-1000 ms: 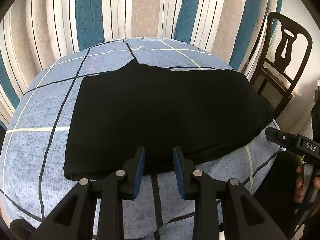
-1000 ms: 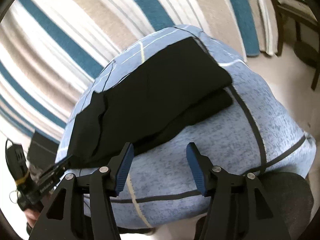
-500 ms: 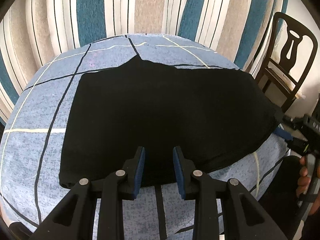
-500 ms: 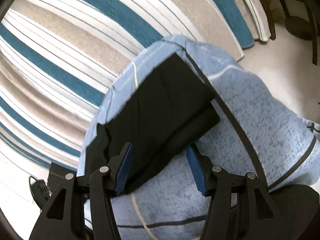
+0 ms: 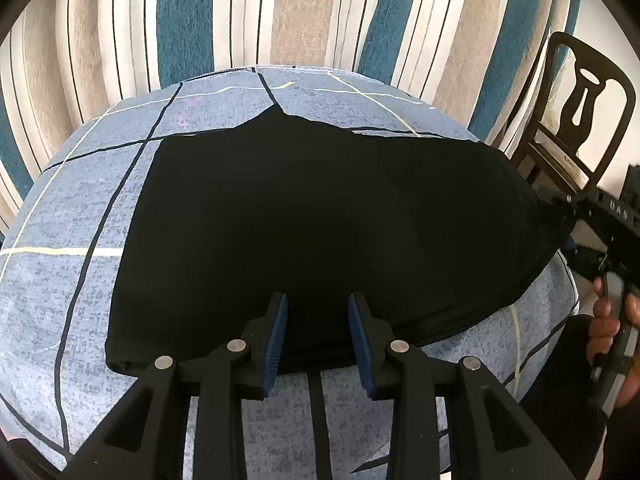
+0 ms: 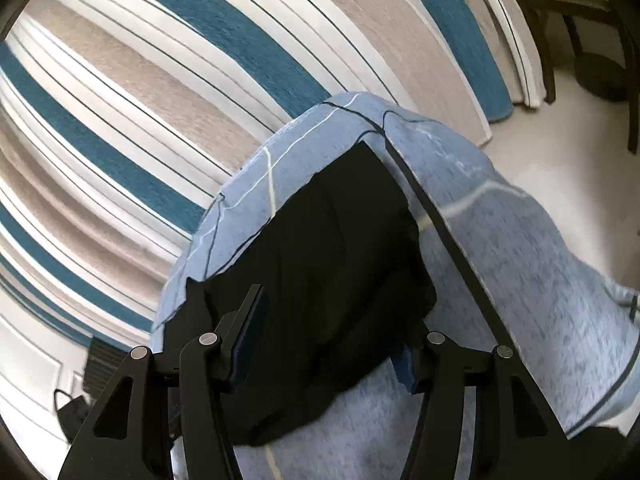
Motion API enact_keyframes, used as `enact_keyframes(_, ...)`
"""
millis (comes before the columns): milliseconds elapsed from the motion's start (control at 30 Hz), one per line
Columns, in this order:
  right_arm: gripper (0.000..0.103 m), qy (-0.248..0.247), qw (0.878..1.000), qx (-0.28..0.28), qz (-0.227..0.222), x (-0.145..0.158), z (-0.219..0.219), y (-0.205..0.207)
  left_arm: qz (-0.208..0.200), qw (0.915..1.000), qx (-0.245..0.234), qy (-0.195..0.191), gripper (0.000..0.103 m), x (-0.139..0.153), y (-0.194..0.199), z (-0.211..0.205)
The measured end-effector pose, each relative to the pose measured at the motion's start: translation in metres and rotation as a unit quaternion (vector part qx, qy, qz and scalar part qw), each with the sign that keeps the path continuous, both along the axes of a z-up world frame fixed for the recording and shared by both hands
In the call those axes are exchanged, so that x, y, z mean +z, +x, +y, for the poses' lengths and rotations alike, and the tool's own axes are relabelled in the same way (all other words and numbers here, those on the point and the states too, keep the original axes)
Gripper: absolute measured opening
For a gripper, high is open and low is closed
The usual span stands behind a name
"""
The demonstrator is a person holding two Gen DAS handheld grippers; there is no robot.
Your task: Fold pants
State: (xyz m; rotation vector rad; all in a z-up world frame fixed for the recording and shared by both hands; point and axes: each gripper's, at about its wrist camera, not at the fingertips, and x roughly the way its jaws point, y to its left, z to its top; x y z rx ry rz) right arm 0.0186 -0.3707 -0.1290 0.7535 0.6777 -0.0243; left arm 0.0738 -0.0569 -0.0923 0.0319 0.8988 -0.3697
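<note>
Black pants (image 5: pixel 320 224) lie folded flat on a blue cloth-covered table (image 5: pixel 72 216). My left gripper (image 5: pixel 318 324) is open and empty, its tips just over the pants' near edge. My right gripper (image 6: pixel 330 334) is open, its jaws on either side of the pants' right end (image 6: pixel 332 264); the fabric lies between them and covers the right fingertip. In the left wrist view the right gripper (image 5: pixel 560 220) reaches the pants' right end, held by a hand (image 5: pixel 612 316).
A striped teal, beige and white rug (image 5: pixel 304 12) covers the floor beyond the table. A dark wooden chair (image 5: pixel 576 100) stands at the right. A dark box with a cable (image 6: pixel 80 384) lies on the floor left of the table.
My right gripper has moved in to the pants' right end, and the fabric is now between its open jaws. My left gripper has crept forward over the near edge.
</note>
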Motion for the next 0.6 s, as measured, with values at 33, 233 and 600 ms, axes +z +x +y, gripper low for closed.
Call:
enact_keyframes(33,0.053,-0.005,1.0,-0.003,0.011,-0.003,0.0,0.004,0.0,1.0,0.0,0.0,0.035,0.0,0.0,0.0)
enact_keyframes(233,0.023,-0.029,0.999,-0.001,0.018,0.009,0.001,0.005,0.001,1.0,0.001,0.002,0.035,0.0,0.002,-0.001)
enact_keyframes(600,0.021,-0.088,0.99,0.092,-0.063,0.09,0.071,0.011,-0.011,0.9998,0.013,-0.012,0.035,0.016,-0.001,0.012)
